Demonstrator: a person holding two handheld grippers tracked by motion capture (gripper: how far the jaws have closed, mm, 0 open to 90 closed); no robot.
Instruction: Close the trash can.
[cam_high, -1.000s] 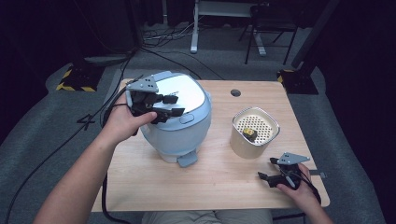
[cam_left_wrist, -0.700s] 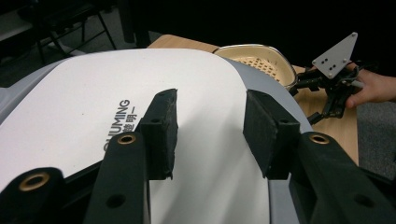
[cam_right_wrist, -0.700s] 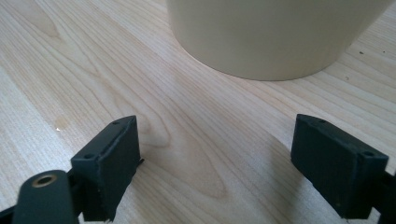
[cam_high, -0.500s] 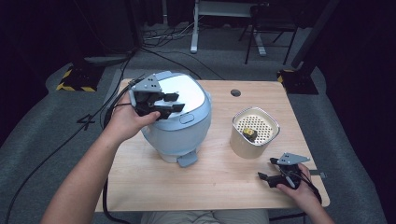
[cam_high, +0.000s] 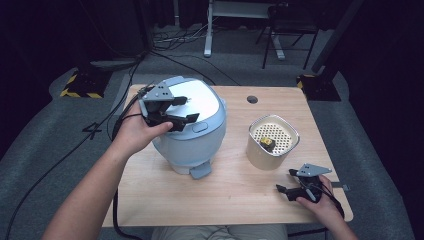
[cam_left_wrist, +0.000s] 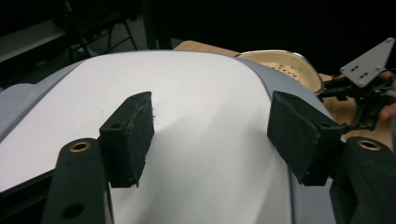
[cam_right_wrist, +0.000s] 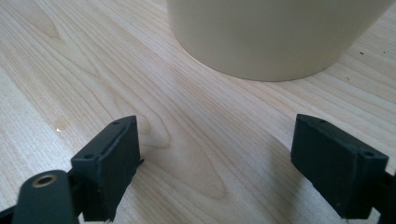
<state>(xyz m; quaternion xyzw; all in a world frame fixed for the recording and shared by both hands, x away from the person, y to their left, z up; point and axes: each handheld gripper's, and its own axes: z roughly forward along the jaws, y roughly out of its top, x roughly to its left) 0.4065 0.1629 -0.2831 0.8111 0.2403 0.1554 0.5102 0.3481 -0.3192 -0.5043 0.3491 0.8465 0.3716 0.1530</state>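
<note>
From above, the pale blue rice cooker (cam_high: 191, 127) sits left of centre on the wooden table (cam_high: 235, 192), lid down. The left gripper (cam_high: 182, 110) hangs over the lid's left side with its jaws spread wide, holding nothing. To the right stands the cream inner pot (cam_high: 273, 142) with a perforated tray in it, and near the front right corner the right gripper (cam_high: 286, 181) rests low by the table, jaws parted and empty.

In the left gripper view, both black pads (cam_left_wrist: 132, 135) stand well apart just over the white lid panel (cam_left_wrist: 201, 135), not clearly touching it.

In the right gripper view, the jaws stand wide over bare wood, the pot's wall (cam_right_wrist: 275, 32) close ahead.

I'd say the step in hand is reaching for the lid; next the left gripper likely needs to find the front release button (cam_high: 200, 126) and press it.
</note>
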